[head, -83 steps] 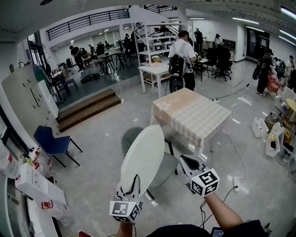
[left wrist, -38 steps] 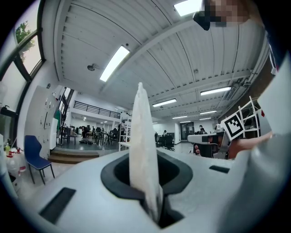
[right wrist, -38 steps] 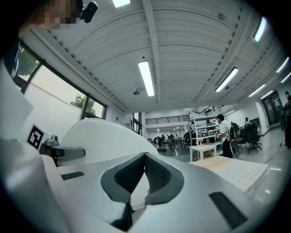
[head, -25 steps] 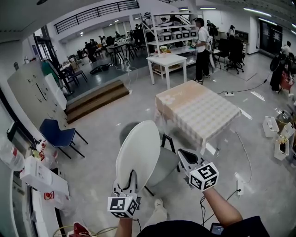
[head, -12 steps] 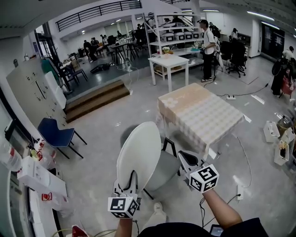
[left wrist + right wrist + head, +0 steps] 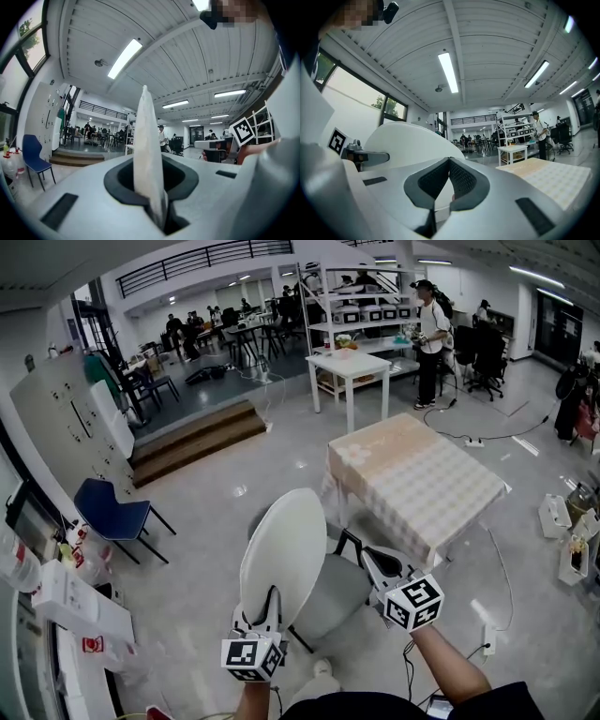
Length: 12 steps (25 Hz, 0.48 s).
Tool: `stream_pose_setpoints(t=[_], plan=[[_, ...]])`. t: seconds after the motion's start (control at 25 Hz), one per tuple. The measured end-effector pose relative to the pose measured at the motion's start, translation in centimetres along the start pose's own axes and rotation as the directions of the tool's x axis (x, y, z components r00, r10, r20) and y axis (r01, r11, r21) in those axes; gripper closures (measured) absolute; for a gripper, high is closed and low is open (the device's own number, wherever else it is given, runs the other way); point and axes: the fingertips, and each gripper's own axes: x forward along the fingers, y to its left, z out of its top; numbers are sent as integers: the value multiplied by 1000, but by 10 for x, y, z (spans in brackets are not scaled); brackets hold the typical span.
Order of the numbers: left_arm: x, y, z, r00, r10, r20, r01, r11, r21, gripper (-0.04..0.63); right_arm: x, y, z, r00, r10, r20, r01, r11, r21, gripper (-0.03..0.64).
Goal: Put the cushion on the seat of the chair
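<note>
The cushion (image 6: 286,554) is white, round and thin. It is up in the air, standing on its edge. The left tongs (image 6: 267,607) pinch its near bottom rim. In the left gripper view the 2 jaws are narrow and press on the rim from both sides.

The right tongs (image 6: 368,559) are closed with nothing between them. Their tips meet in the right gripper view, and the white cushion only shows behind them, off to the left. They hang just right of the cushion, over the chair.

The chair (image 6: 345,542) has a black frame and a grey seat (image 6: 333,596). It stands on the floor, just near the worktop with the checked cloth (image 6: 417,479). The cushion is in front of the left part of the seat and hides it. The cushion is not lying on the seat yet.

The cushion looks light, because 1 pair of tongs holds it up by a small bit of rim. It stands straight and does not droop, so it seems quite firm for a cushion, like a foam pad. It looks soft enough to squash a little where it is pinched. It does not look breakable.

The rim is the good place to hold, since the flat middle is too wide for the tongs. When it tips flat it may sag or swing. A 2nd hold by the right tongs on the right rim would keep it steady.
</note>
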Motion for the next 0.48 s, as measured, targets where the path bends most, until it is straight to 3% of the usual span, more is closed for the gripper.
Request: stream_pose_setpoints(t=[0.48], plan=[[71, 47, 11, 999, -36, -13, 36, 999, -14, 531, 76, -25, 11, 999, -21, -26, 21, 1000, -3, 598]])
